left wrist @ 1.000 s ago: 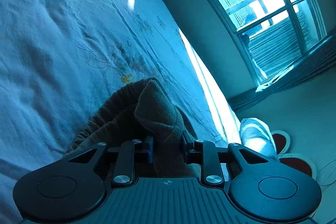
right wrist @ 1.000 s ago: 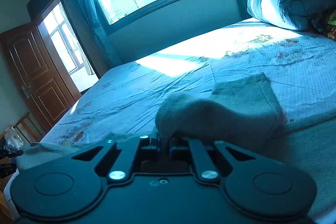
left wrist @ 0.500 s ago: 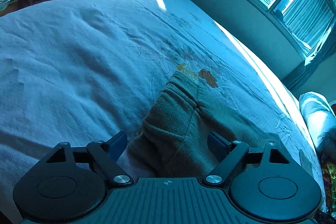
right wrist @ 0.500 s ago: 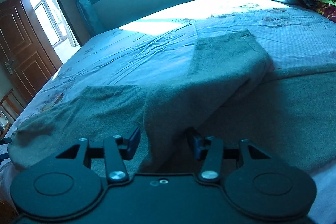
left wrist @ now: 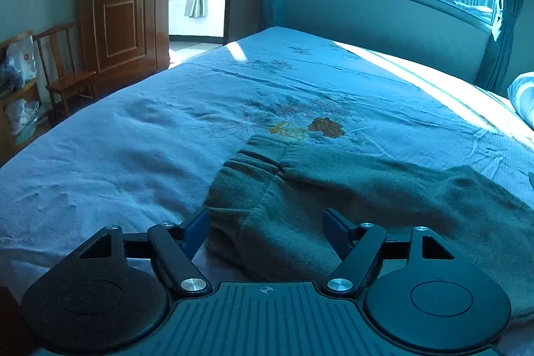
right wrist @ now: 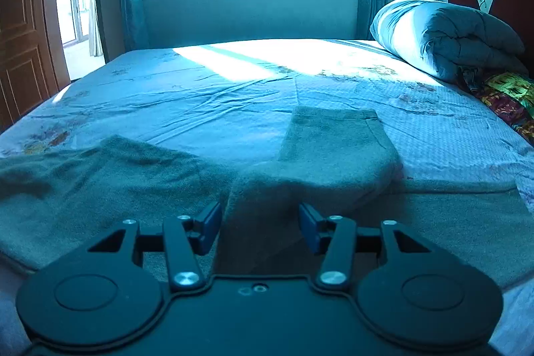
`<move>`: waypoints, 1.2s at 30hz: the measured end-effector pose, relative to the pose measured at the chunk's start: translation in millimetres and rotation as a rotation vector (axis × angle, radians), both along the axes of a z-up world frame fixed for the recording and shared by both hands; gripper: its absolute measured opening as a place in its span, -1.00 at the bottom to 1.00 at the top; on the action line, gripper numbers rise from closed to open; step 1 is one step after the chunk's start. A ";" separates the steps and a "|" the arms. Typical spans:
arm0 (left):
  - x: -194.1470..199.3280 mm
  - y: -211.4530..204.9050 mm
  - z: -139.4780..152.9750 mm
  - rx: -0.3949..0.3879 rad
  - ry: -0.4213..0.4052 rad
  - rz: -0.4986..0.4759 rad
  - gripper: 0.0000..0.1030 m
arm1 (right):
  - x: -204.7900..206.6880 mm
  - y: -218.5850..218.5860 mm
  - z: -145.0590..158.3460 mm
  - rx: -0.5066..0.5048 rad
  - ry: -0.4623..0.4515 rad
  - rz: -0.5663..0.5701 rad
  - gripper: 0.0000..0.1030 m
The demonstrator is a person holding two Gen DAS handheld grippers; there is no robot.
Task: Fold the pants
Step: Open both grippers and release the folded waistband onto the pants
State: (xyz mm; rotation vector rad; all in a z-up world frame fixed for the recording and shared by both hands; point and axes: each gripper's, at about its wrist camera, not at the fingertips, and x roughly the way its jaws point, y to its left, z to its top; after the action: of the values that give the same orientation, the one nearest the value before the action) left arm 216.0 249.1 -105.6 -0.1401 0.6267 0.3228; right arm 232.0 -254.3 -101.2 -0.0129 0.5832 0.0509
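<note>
1. Left wrist view: left gripper (left wrist: pixel 265 231) has just been opening; pants (left wrist: pixel 333 189) lie unpinched between its jaws, on the bed (left wrist: pixel 116 149).
2. Right gripper (right wrist: pixel 260 226) has eased slightly narrower, jaws apart, astride the raised fold.
3. Fold released; next likely needs a fresh edge grip.

The grey-green fleece pants (left wrist: pixel 350 186) are lying flat across the near side of the bed, stretching sideways. Their gathered elastic waistband (left wrist: pixel 257 160) is sitting at one end, ribbed and slightly bunched, with the fabric there doubled into soft layers. At the other end, a leg (right wrist: pixel 333 149) is lying folded back over the rest, its hem pointing toward the window.
</note>
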 end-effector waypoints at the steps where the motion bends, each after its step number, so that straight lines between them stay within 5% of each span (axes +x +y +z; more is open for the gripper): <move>1: 3.5 -12.6 -6.2 0.037 0.020 -0.020 0.54 | 1.3 0.8 -3.0 -0.033 0.005 -0.014 -0.29; 2: 8.0 -26.8 -14.8 0.085 0.059 -0.045 0.54 | 0.0 -1.4 -8.4 -0.074 0.013 -0.044 -0.42; 5: 13.4 -42.0 -41.8 0.162 0.106 -0.026 0.65 | -13.6 -28.0 -21.4 0.001 0.068 -0.090 -0.32; 8: 5.5 -27.4 -49.4 0.049 0.076 0.014 0.77 | -27.3 -47.8 -31.5 0.052 0.099 -0.088 -0.09; 12: -4.1 -35.5 -34.8 0.059 0.049 0.026 0.80 | -39.8 -59.3 -18.5 0.126 0.042 -0.082 0.11; 16: -13.4 -71.2 -15.4 0.073 -0.008 -0.066 0.80 | -46.0 -49.7 3.4 0.063 -0.061 -0.042 0.10; 22: 4.0 -124.6 -26.5 0.075 0.025 -0.186 0.80 | -35.6 -29.5 16.8 -0.055 -0.108 0.059 0.03; 29: 21.5 -128.3 -32.9 0.078 0.055 -0.183 0.80 | 13.7 -6.0 15.2 -0.179 -0.054 0.159 -0.16; 34: 30.1 -130.9 -44.9 0.089 0.083 -0.173 0.84 | 46.8 3.6 -8.8 -0.262 0.059 0.158 -0.50; 36: 30.2 -133.5 -48.7 0.105 0.081 -0.171 0.87 | 53.4 2.0 -16.2 -0.313 0.082 0.147 -1.00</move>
State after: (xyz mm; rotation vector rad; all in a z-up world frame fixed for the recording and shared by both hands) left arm 246.2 115.5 -154.3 0.0279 0.6957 0.1963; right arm 285.4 -252.3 -117.4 -0.3592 0.6667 0.1025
